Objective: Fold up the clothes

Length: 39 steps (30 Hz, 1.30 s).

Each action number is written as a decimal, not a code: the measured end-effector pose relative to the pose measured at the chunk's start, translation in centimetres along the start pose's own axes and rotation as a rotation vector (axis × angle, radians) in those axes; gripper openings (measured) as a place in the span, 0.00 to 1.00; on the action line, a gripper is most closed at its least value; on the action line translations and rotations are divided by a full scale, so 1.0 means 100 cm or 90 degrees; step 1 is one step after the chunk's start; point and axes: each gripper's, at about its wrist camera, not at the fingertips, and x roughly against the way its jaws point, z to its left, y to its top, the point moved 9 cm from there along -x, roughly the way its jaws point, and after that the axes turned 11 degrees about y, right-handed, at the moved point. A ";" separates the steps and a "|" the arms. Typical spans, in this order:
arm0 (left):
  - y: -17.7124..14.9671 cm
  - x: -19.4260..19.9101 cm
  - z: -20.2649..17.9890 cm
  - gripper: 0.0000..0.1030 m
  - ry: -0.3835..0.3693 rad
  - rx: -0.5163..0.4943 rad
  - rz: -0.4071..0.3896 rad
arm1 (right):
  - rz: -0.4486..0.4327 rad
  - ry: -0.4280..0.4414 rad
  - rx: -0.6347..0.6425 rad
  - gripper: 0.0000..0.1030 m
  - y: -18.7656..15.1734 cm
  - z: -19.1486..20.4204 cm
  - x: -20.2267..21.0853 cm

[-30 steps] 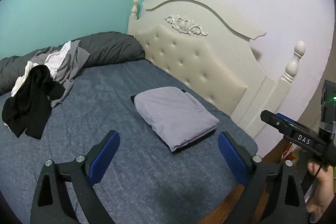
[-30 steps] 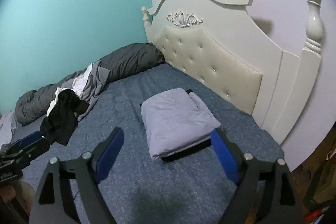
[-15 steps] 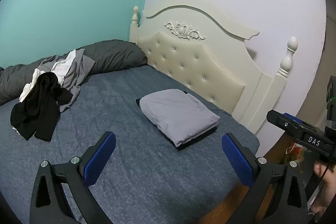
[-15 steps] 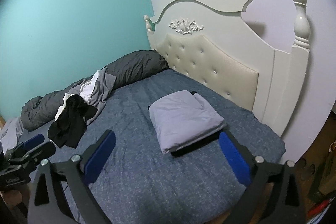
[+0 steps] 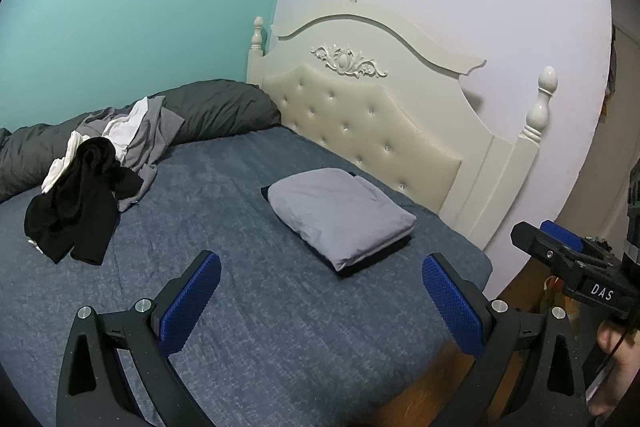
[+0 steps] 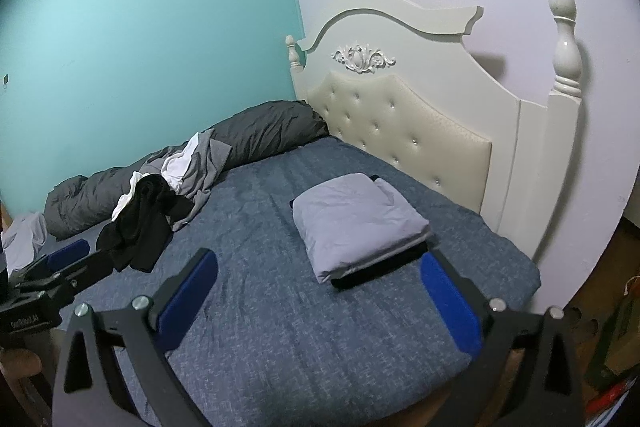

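**Grippers wide, nothing held; one folded stack, one loose heap**

Left gripper (image 5: 320, 279): fingers spread wide, nothing between, hanging over the near edge of the bed (image 5: 240, 327). Right gripper (image 6: 318, 277): likewise spread and empty, over the same near edge.

Far left on the bed: heap (image 5: 92, 183) of loose clothes, black on top, grey and white beneath, leaning against the dark duvet (image 5: 216, 107). Limp, light, tangled; likely to drag neighbours along if pulled from the middle. Best pinched at a free edge or hem, one layer only, then lifted clear before spreading flat. Black piece (image 6: 140, 227) nearest and uppermost, so easiest to separate.

Middle right: folded lilac piece (image 5: 340, 215) squared up on a folded black one (image 6: 380, 269), near the headboard (image 5: 380, 115). Soft, prone to slumping if gripped from one side; better taken at both short ends together, or left alone.

Fits a job partway through: some folded, some not.
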 end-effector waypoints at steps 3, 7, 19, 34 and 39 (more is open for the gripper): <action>-0.002 0.004 0.000 1.00 0.000 -0.003 -0.005 | -0.008 -0.001 0.002 0.99 -0.004 0.004 0.004; -0.003 0.010 0.001 1.00 -0.003 0.002 -0.012 | -0.024 -0.005 0.011 0.99 -0.008 0.007 0.009; -0.010 0.023 0.001 1.00 0.013 -0.015 -0.031 | -0.034 -0.012 0.020 0.99 -0.019 0.006 0.014; -0.022 0.025 0.011 1.00 0.032 -0.023 -0.033 | -0.036 -0.020 0.040 1.00 -0.028 0.011 0.022; -0.024 0.024 0.012 1.00 0.031 -0.025 -0.030 | -0.030 -0.019 0.042 1.00 -0.032 0.012 0.019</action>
